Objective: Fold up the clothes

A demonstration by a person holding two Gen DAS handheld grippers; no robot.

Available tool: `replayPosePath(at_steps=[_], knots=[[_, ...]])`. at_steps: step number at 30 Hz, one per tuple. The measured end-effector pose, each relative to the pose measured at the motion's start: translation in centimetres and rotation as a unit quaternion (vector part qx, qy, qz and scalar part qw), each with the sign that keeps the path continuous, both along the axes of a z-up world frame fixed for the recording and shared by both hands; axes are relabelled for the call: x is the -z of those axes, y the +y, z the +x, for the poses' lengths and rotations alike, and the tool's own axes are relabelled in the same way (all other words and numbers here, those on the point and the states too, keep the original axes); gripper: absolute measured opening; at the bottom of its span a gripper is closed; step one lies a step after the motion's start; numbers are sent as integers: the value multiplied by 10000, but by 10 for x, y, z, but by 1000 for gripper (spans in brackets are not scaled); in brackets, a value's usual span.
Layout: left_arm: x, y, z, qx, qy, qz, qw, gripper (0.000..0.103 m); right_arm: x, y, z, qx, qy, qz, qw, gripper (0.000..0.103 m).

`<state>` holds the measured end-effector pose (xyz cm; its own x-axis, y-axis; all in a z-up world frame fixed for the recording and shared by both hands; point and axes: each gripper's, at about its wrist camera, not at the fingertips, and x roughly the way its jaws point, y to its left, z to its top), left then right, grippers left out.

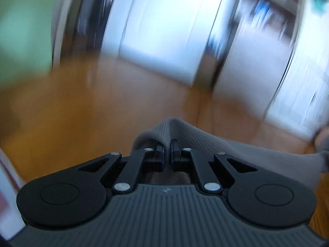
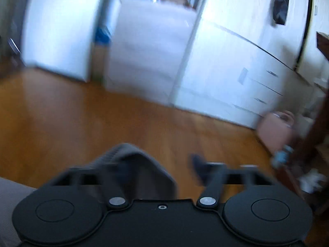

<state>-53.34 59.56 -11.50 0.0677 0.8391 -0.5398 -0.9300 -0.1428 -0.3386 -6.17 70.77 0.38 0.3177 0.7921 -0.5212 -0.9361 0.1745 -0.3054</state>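
Over the wooden floor, we are holding a grey knit garment in the air with the left tool: its jaws are pinching down on a raised ridge of the fabric, nearly closed, and the cloth is draping away to the right of that view. We are seeing the right tool standing wide; the left finger is hidden under a dark fold of the same garment, the right finger is bare, and nothing is clamped between them, so the cloth is only lying over that side, not gripped. Both views are smearing with motion blur, so we are not reading fine detail. White cabinets and a pinkish object are sitting along the far edge of the floor. On progress, we are judging this as early or mid-fold: the garment is bunched and hanging, not flat, and no finished folded stack is showing anywhere. Whether any fold is already made we cannot tell. Spreading, creasing and setting down are looking like what is left.
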Motion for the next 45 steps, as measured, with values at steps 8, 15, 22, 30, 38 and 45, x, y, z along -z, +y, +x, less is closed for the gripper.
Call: replayPosePath(at_steps=[8,15,22,30,38,45], knots=[[21,-3,-16,176,-544,-1463,9876,47,99,-76,-25,-409,1170,-1663,9783,81],[12,-14,-24,279,-702,-1498,9858,51,137,-136,-57,-1398,3804,-2972,8645,81],[20,-23,-31,244,-942,-1643,9816,51,142,-171,-141,-2466,3522,-3321,8396,82],[41,-24,-40,72,-1357,-2302,9636,51,180,-193,-197,-3451,838,-3209,8780,21],[24,-32,-50,-60,-1311,-1988,9712,51,77,-163,-119,-2287,406,-1636,9588,0],[33,-26,-45,160,-1636,-2084,9641,52,54,-136,-32,-506,-1105,-1262,9845,1]])
